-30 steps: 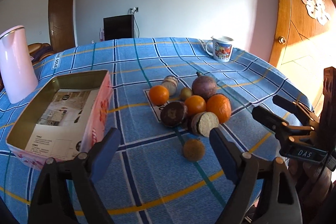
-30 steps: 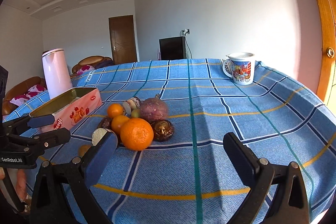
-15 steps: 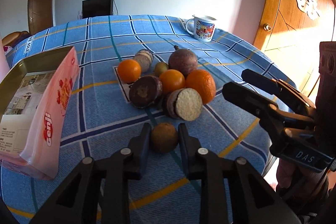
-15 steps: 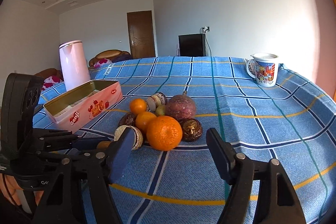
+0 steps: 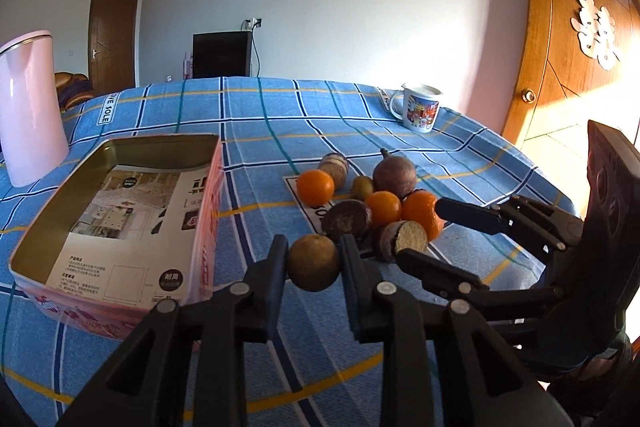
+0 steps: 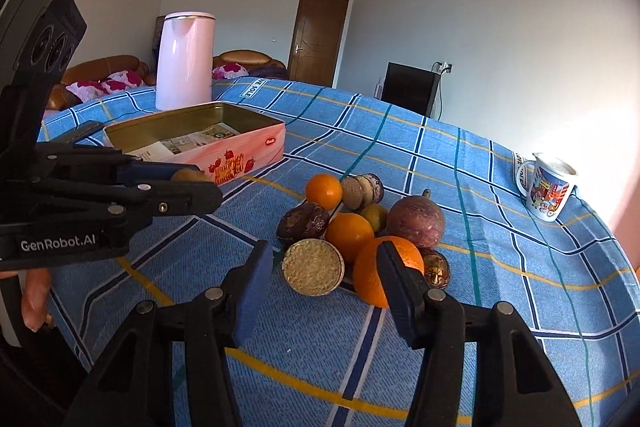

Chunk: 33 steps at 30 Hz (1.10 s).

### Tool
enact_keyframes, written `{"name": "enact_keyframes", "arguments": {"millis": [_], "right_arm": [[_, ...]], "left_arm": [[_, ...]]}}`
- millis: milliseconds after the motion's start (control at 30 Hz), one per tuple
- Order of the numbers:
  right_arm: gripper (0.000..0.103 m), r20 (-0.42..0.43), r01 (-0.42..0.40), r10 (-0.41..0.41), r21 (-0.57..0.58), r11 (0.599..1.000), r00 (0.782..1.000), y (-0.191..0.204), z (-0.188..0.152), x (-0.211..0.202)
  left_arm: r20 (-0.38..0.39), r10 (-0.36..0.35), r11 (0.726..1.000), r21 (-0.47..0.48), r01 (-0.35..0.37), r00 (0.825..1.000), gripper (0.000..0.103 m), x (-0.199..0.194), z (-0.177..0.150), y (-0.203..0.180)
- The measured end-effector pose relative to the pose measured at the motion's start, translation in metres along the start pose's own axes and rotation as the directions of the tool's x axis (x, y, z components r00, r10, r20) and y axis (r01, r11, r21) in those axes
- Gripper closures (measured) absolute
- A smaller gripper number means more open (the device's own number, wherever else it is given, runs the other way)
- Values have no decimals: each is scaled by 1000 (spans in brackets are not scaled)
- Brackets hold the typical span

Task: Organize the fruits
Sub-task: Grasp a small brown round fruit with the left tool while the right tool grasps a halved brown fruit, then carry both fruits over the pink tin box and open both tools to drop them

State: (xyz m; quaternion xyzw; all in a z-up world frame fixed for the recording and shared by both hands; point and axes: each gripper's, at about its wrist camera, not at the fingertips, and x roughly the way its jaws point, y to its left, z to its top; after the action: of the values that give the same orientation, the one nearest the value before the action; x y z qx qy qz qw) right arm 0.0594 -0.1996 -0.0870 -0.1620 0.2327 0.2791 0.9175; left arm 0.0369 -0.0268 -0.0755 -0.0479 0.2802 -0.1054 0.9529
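Brown round fruit [image 5: 313, 262], firm-looking, light and prone to rolling, is pinched across its middle by the left gripper [image 5: 314, 263], at 3 o'clock of the pink tin [image 5: 208, 227]. The right gripper [image 6: 324, 281], jaws just closing and half-open, brackets the cut-faced fruit [image 6: 314, 267] without touching it.

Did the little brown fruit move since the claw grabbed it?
Yes. The little brown fruit, pinched in the left claw, has left its spot in front of the fruit pile and come beside the pink tin.
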Motion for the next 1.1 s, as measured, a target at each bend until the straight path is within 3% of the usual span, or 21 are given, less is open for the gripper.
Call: {"name": "enact_keyframes", "arguments": {"millis": [133,300,1100], "right_arm": [[50,-35,7,-8,-52,999,999,11,-1,9],[66,-91,37,-44,-74,997,995,12,-7,24],[66,59,-12,12,0,1000,998,2,12,-1]], "left_arm": [[-1,-6,1000,4,6,1000,75,1,-1,-1],[4,-6,1000,4,6,1000,75,-1,-3,-2],[82,54,998,31,-57,995,75,-21,9,0]]}}
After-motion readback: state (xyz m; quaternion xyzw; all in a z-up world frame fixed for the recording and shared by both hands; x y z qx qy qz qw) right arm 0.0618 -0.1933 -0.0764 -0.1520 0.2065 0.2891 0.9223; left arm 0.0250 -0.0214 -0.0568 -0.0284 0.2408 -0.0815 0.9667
